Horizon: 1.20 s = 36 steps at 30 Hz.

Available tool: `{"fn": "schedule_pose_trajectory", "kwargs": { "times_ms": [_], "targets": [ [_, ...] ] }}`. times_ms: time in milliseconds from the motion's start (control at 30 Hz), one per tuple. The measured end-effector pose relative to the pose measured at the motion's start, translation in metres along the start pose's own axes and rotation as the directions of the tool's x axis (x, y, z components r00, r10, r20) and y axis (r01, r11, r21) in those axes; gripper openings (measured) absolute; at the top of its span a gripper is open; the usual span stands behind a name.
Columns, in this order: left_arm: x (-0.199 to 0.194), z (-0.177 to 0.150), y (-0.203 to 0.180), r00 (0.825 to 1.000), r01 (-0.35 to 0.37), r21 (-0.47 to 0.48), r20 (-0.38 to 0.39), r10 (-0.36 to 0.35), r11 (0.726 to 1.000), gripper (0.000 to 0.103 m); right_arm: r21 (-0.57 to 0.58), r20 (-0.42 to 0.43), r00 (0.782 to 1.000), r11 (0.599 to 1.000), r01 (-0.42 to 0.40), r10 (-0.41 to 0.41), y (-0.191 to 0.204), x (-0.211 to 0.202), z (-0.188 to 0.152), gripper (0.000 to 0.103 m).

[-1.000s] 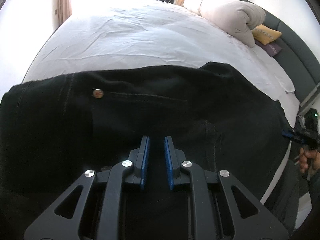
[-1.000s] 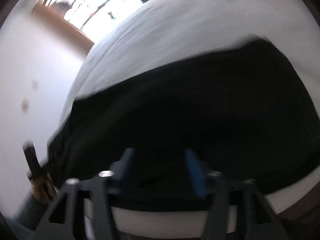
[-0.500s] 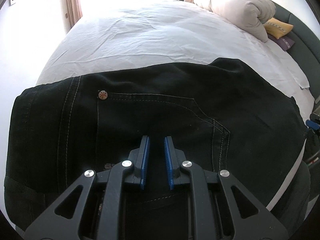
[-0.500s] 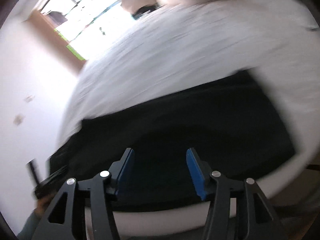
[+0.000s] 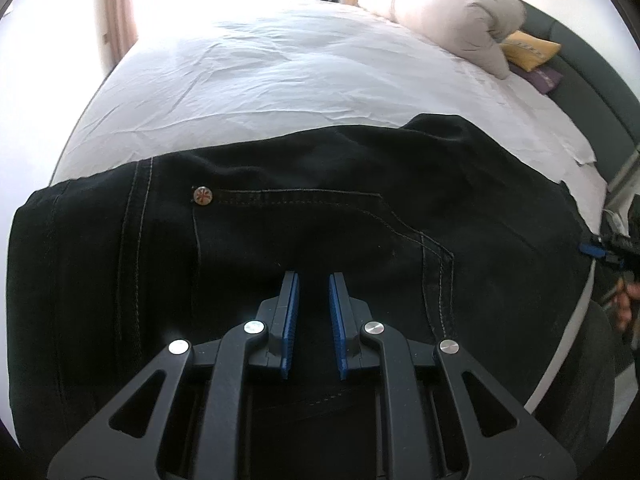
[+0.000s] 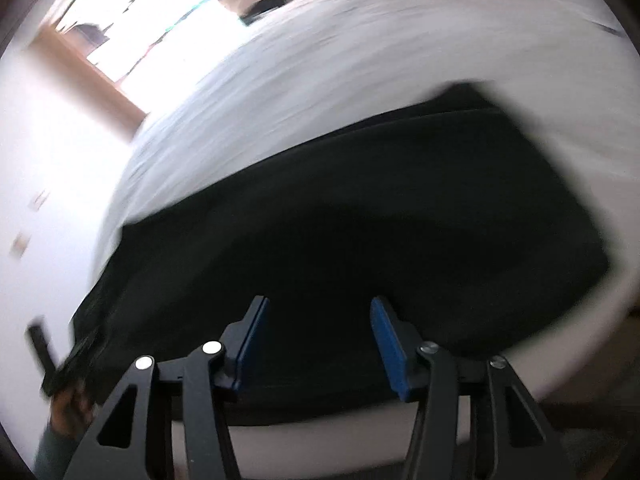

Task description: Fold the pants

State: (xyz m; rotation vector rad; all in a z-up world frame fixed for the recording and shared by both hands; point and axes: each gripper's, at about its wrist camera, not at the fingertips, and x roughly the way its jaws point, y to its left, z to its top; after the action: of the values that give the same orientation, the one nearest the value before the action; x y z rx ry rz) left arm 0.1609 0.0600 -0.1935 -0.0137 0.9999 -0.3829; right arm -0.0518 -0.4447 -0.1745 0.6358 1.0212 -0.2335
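While one pants (image 5: 280, 240) lies flat | left claw (image 5: 313, 280) narrowly parted, empty | right claw (image 6: 316, 312) wide, empty

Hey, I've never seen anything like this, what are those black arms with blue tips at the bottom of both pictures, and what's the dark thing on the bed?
There is no robot. A person carries a pair of hand-held tongs in each hand, and a wide-angle camera on each one looks forward along its two fingers. One picture comes from the left tongs, the other from the right tongs; the right view is blurred.

The dark thing is a pair of black pants, lying flat near the edge of a bed with a white sheet. You can see a pocket seam and a metal rivet. A rolled duvet and a yellow cushion lie at the far end.

Neither pair of tongs holds anything: the left gap is narrow, the right wide.
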Motion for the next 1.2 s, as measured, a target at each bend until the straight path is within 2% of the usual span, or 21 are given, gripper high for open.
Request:
{"fn": "schedule_pose_trajectory", "kwargs": {
  "times_ms": [100,167,233,300,367,433,467,533,567,633,667,767,933,1000,1067,1100,1167,1200],
  "targets": [
    [0.003,0.002,0.008,0.999,0.044,0.02,0.011,-0.044,0.999,0.015,0.105,0.051,0.998,0.994,0.042,-0.048,-0.03,-0.031,0.0,0.057],
    [0.006,0.003,0.012,0.998,0.065,0.024,0.018,-0.066,0.998,0.015,0.096,0.088,0.996,0.995,0.021,-0.029,-0.027,-0.048,-0.002,0.062],
    [0.006,0.003,0.017,0.996,0.09,-0.004,0.025,-0.09,0.996,0.015,0.03,0.103,0.995,0.999,-0.019,0.016,-0.023,-0.062,0.002,0.067],
    [0.003,0.003,0.017,0.995,0.097,-0.019,0.024,-0.097,0.995,0.015,-0.05,0.094,0.994,0.997,-0.055,0.06,0.022,-0.048,-0.001,0.068],
    [0.0,0.002,0.016,0.996,0.081,-0.011,0.021,-0.081,0.997,0.015,-0.084,0.069,0.994,0.993,-0.084,0.09,0.038,-0.034,0.003,0.069],
    [0.0,0.0,0.016,0.996,0.081,-0.013,0.021,-0.081,0.997,0.015,-0.088,0.044,0.995,0.993,-0.082,0.087,0.043,-0.02,0.007,0.069],
    [-0.001,0.0,0.018,0.996,0.085,-0.019,0.022,-0.085,0.996,0.015,-0.079,0.036,0.996,0.994,-0.074,0.077,0.039,-0.011,0.009,0.069],
    [-0.003,0.001,0.017,0.997,0.073,-0.038,0.014,-0.073,0.997,0.015,-0.033,0.029,0.999,0.999,0.022,-0.021,0.01,0.002,0.011,0.069],
    [-0.007,0.002,0.015,0.998,0.056,-0.043,0.012,-0.056,0.997,0.015,0.025,0.036,0.995,0.996,0.088,-0.089,-0.015,0.0,0.012,0.069],
    [-0.016,0.005,0.008,0.999,0.021,-0.047,0.027,-0.019,0.999,0.015,0.134,0.09,0.989,0.985,0.107,-0.12,-0.045,-0.023,0.01,0.069],
    [-0.023,0.007,0.002,0.999,0.028,-0.047,0.048,-0.026,0.998,0.015,0.2,0.13,0.983,0.975,0.1,-0.128,-0.063,-0.042,0.007,0.069],
    [-0.032,0.016,-0.017,0.995,0.051,-0.044,0.089,-0.047,0.998,0.015,0.25,0.204,0.968,0.964,0.092,-0.145,-0.077,-0.072,-0.003,0.074],
    [-0.022,0.033,-0.063,0.992,0.108,0.002,0.073,-0.108,0.994,0.015,0.32,0.274,0.959,0.947,-0.025,-0.067,-0.086,-0.079,-0.017,0.075],
    [-0.017,0.034,-0.083,0.991,0.122,0.045,0.046,-0.124,0.992,0.015,0.265,0.281,0.96,0.963,-0.057,-0.021,-0.088,-0.08,0.004,0.075],
    [-0.013,0.032,-0.097,0.989,0.143,0.073,0.023,-0.145,0.987,0.015,0.138,0.255,0.967,0.99,-0.014,-0.022,-0.071,-0.081,0.03,0.075],
    [-0.011,0.03,-0.102,0.989,0.147,0.08,0.013,-0.149,0.986,0.015,0.037,0.231,0.973,0.999,0.007,-0.016,-0.057,-0.075,0.046,0.075],
    [-0.006,0.028,-0.11,0.987,0.159,0.085,-0.006,-0.16,0.984,0.015,-0.132,0.172,0.985,0.991,0.036,-0.013,-0.04,-0.063,0.073,0.071],
    [-0.003,0.026,-0.114,0.987,0.16,0.089,-0.017,-0.159,0.983,0.015,-0.222,0.152,0.987,0.972,0.076,-0.043,-0.031,-0.054,0.087,0.064]
  ]
}}
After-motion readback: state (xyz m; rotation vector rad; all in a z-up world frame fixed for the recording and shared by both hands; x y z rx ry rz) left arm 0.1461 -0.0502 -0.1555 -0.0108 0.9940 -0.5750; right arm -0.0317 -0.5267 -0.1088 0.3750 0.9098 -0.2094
